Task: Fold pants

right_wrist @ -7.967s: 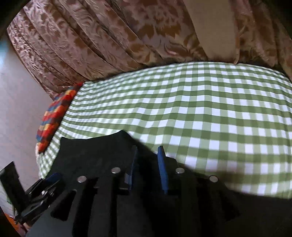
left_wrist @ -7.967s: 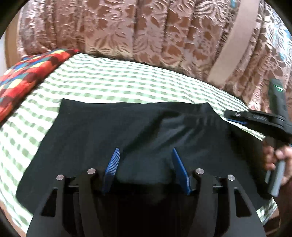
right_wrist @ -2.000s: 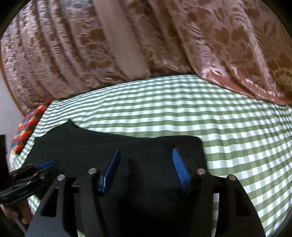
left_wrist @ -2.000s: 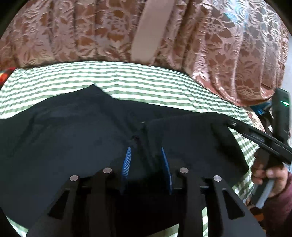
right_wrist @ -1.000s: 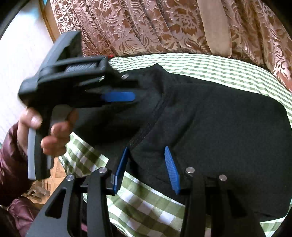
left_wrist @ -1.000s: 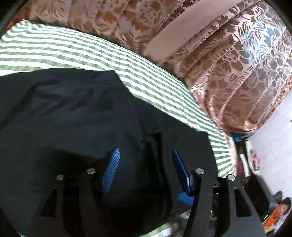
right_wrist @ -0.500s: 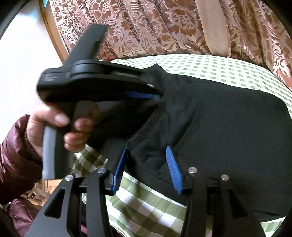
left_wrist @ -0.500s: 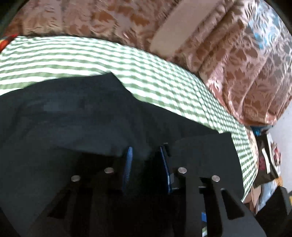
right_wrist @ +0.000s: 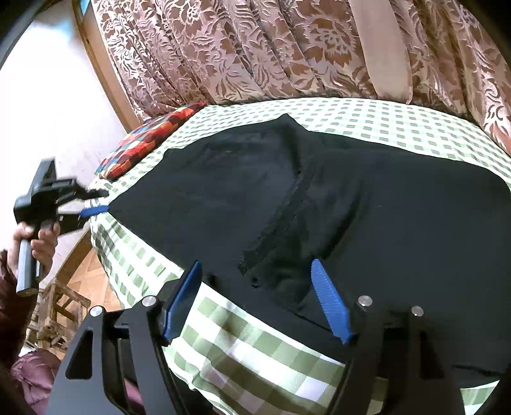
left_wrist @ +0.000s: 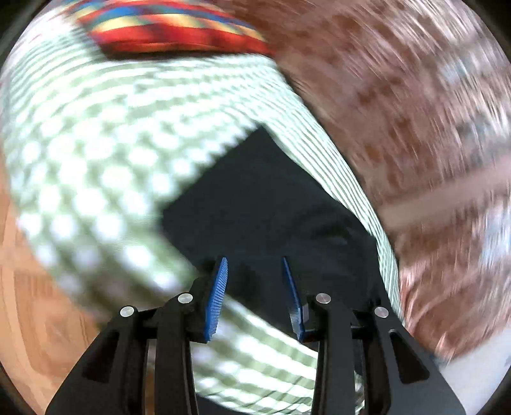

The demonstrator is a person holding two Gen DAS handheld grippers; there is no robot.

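Note:
The black pants (right_wrist: pixel 335 204) lie spread on the green checked bed cover, with one part folded over along a seam near the middle. My right gripper (right_wrist: pixel 255 268) is open just above the pants' near edge, holding nothing. My left gripper (left_wrist: pixel 254 265) is open over the pants' left end (left_wrist: pixel 255 204); that view is blurred. In the right wrist view the left gripper (right_wrist: pixel 92 201) sits at the pants' far left corner, with its blue fingertips at the cloth edge.
The checked cover (right_wrist: pixel 255 348) drapes over the bed's near edge. A red patchwork pillow (right_wrist: pixel 150 137) lies at the left end, also in the left wrist view (left_wrist: pixel 172 28). Brown floral curtains (right_wrist: pixel 287 48) hang behind. Wooden floor (right_wrist: pixel 83 271) lies at left.
My left gripper has let go of the fold, opened and swung fast to the pants' left end. My right gripper has opened wider and stayed at the near edge.

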